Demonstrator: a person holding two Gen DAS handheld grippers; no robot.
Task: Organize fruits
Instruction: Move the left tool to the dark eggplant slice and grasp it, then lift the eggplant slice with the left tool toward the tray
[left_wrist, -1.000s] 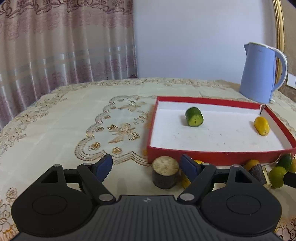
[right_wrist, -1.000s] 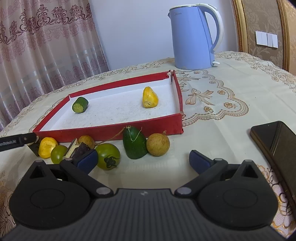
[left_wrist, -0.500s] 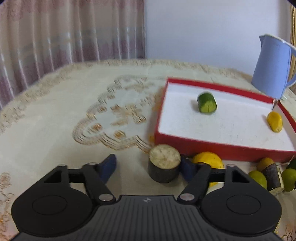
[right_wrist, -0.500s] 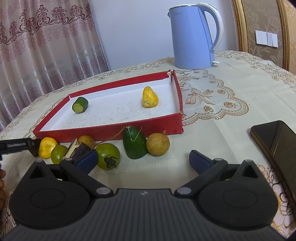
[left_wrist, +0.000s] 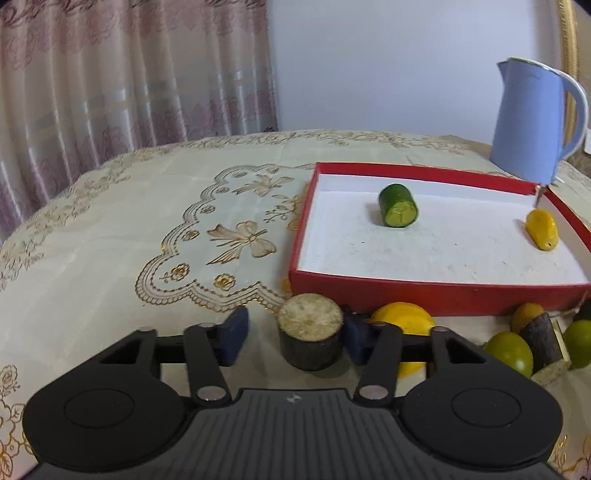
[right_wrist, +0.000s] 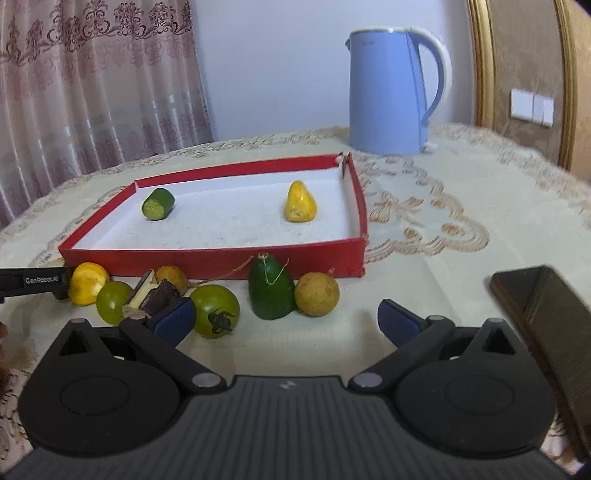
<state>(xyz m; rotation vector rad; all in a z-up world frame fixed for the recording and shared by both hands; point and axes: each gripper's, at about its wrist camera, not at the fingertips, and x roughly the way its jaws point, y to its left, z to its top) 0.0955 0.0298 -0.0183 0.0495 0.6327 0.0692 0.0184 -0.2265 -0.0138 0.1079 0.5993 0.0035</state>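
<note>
Left wrist view: the left gripper (left_wrist: 293, 334) is closing its jaws around a dark, pale-topped stub of fruit (left_wrist: 310, 340) that stands upright on the tablecloth (left_wrist: 147, 229), just in front of the red tray (left_wrist: 424, 295); the right pad touches the stub, the left pad stands a little apart from it, so nothing is clamped yet; a yellow fruit (left_wrist: 404, 321) lies just behind the right finger; inside the tray lie a green cucumber piece (left_wrist: 398, 210) and a yellow piece (left_wrist: 542, 229), well apart; a blue kettle (left_wrist: 532, 118) stands beyond.

Right wrist view: the right gripper (right_wrist: 286, 319) hangs with its jaws spread wide and nothing between them, above the cloth near a green tomato (right_wrist: 215, 311), a dark green fruit (right_wrist: 271, 293) and a brown round fruit (right_wrist: 317, 294), all in front of the tray; a dark phone (right_wrist: 546, 314) lies at the right.
</note>
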